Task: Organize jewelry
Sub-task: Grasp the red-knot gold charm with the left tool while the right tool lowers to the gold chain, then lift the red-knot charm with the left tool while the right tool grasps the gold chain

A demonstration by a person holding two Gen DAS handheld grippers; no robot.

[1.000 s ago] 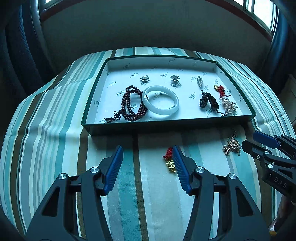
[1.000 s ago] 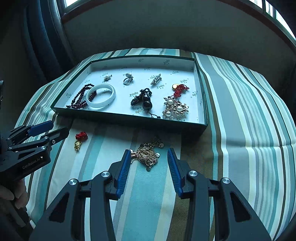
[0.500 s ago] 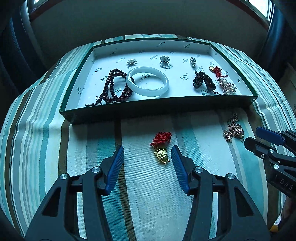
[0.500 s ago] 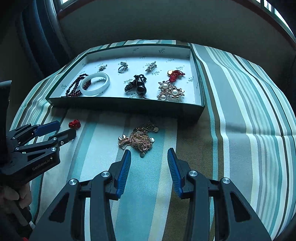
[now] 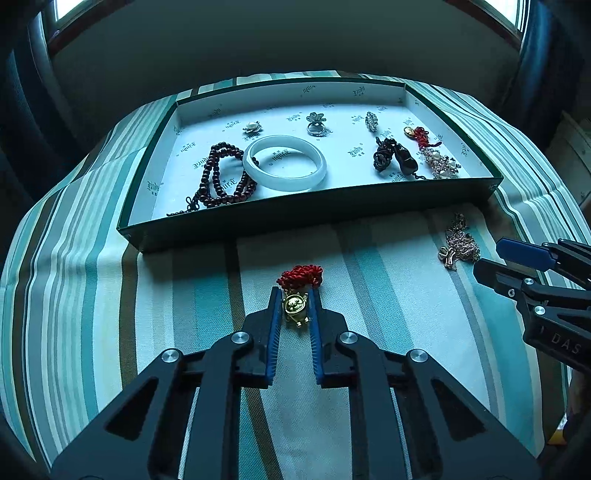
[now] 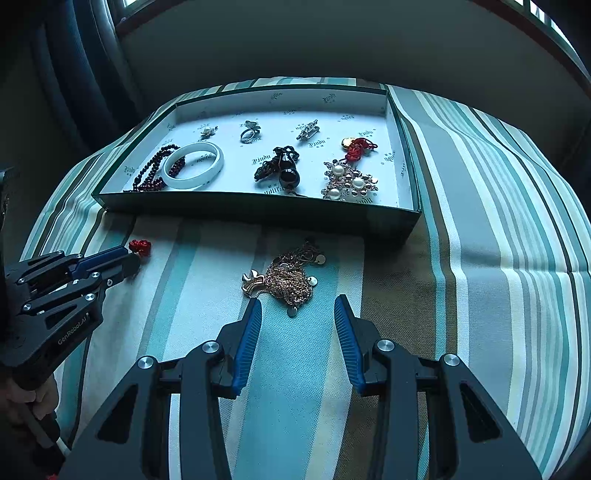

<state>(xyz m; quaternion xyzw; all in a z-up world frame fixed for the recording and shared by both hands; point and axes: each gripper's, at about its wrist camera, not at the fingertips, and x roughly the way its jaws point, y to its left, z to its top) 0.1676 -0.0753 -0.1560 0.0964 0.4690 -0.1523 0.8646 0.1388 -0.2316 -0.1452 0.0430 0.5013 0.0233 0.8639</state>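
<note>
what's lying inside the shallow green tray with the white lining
Inside the green tray: dark red bead strand, partly under a white bangle, silver ring, two small brooches, black gourd pendant, red-corded gold charm, pearl cluster. Whatever lies tight against the near wall is hidden.

cloth [image 5: 388, 280]: striped, teal and white with a few brown bands, covers the whole counter, a couple of creases near the edges
wall [image 5: 295, 48]: plain and dark, pretty shadowy, right behind the counter
windows [image 5: 66, 7]: bright slivers up in the top corners
curtain [image 6: 74, 74]: dark folds hanging on the left side, another dark one [image 5: 535, 55] on the right
</note>
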